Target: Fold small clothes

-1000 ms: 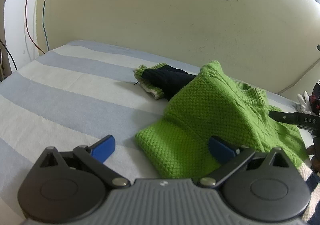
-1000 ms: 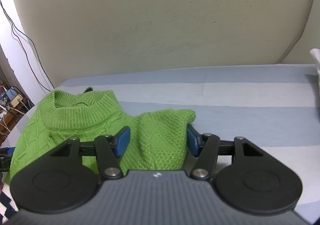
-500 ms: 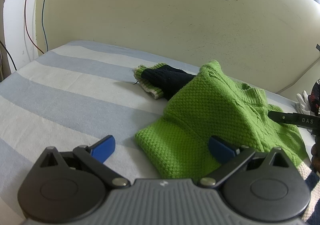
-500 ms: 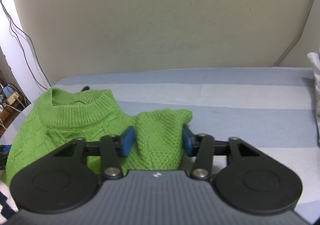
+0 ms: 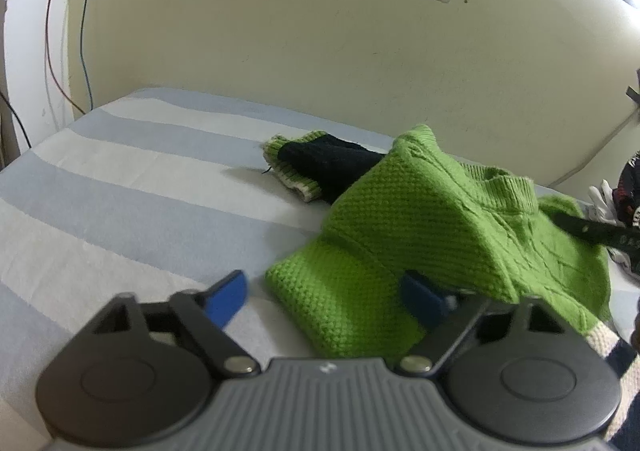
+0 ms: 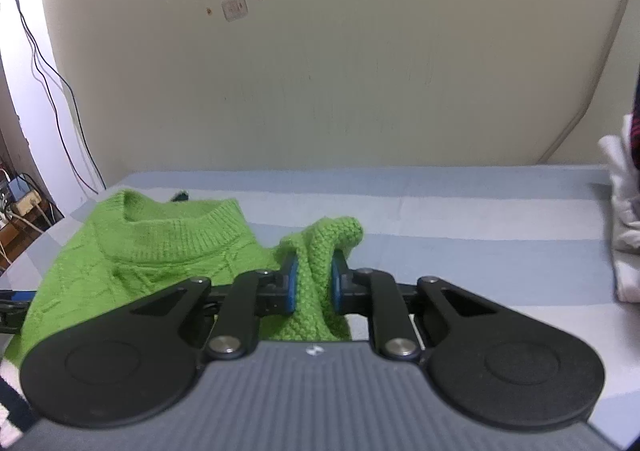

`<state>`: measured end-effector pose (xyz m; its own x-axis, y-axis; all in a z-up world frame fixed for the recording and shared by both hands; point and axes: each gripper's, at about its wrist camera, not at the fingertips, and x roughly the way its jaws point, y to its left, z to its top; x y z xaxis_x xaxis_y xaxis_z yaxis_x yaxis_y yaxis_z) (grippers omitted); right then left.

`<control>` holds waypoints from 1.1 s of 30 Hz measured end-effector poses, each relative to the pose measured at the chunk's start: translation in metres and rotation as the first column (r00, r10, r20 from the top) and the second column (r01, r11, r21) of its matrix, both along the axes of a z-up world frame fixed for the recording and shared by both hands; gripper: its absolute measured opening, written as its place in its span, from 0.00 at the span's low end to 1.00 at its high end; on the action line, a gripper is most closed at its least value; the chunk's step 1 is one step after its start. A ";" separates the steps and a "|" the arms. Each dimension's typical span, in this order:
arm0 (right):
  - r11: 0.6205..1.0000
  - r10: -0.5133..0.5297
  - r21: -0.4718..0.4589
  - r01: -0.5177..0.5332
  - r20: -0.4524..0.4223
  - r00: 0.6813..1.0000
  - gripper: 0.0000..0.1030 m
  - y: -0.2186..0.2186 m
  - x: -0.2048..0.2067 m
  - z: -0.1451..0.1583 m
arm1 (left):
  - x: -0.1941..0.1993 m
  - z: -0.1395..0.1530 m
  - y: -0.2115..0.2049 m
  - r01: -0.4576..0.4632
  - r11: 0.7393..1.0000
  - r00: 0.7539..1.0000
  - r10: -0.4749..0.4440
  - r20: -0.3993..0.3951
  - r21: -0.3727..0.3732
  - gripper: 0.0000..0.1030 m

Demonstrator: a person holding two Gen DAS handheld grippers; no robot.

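Observation:
A green knitted sweater (image 5: 432, 219) lies on the striped bed (image 5: 120, 211), collar towards the wall. Its left sleeve end (image 5: 344, 299) sits between the fingers of my left gripper (image 5: 324, 297), whose jaws are closing. The left pad (image 5: 226, 297) stands clear of the knit and the right one is tucked under the sweater's edge. My right gripper (image 6: 314, 283) is closing on the other sleeve (image 6: 320, 251), and both blue pads squeeze the bunched knit. Its black finger (image 5: 600, 235) shows at the right of the left wrist view.
A dark navy garment with a green and white cuff (image 5: 320, 163) lies behind the sweater. White clothes (image 6: 624, 211) are piled at the bed's right end. A cream and navy knit edge (image 5: 612, 347) lies near me. Cables (image 6: 48, 91) hang down the left wall.
The right jaws have closed onto the sleeve and bunched it up. The left jaws have narrowed around the other sleeve end. The sweater's near edge has shifted over the left gripper's right finger.

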<state>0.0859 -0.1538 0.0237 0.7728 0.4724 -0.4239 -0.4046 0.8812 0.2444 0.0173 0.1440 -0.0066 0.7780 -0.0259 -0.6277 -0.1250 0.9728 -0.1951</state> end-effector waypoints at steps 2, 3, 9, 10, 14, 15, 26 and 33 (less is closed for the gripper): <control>1.000 -0.014 0.020 0.013 0.039 0.999 0.18 -0.006 -0.012 0.010 | -0.002 0.001 -0.004 0.007 1.000 1.000 -0.007 0.006 0.023 0.51; 0.999 -0.021 0.036 0.019 0.060 0.998 0.17 -0.011 -0.019 0.017 | -0.003 0.001 -0.005 0.004 0.999 1.000 -0.004 0.010 0.035 0.40; 0.994 -0.089 0.077 0.074 0.223 0.971 0.17 -0.040 -0.073 0.064 | -0.012 0.008 -0.001 0.069 0.998 0.996 -0.069 0.062 -0.008 0.19; 0.993 -0.106 0.079 0.089 0.251 0.962 0.16 -0.046 -0.083 0.071 | -0.014 0.011 0.000 0.085 0.996 0.994 -0.082 0.078 -0.033 0.19; 0.982 -0.182 0.102 0.156 0.336 0.924 0.16 -0.076 -0.119 0.094 | -0.036 0.036 0.002 0.152 0.982 0.975 -0.130 0.182 -0.110 0.18; 0.979 -0.200 0.114 0.171 0.348 0.916 0.16 -0.085 -0.128 0.099 | -0.044 0.044 0.002 0.171 0.977 0.968 -0.142 0.209 -0.129 0.18; 0.955 -0.282 -0.046 0.294 0.176 0.943 0.41 -0.157 -0.183 0.062 | -0.161 0.075 -0.044 0.500 0.859 0.799 -0.505 0.326 0.107 0.21; 0.917 -0.385 0.147 0.372 0.072 0.920 0.47 -0.204 -0.172 0.048 | -0.156 0.082 -0.044 0.477 0.842 0.814 -0.532 0.234 0.254 0.55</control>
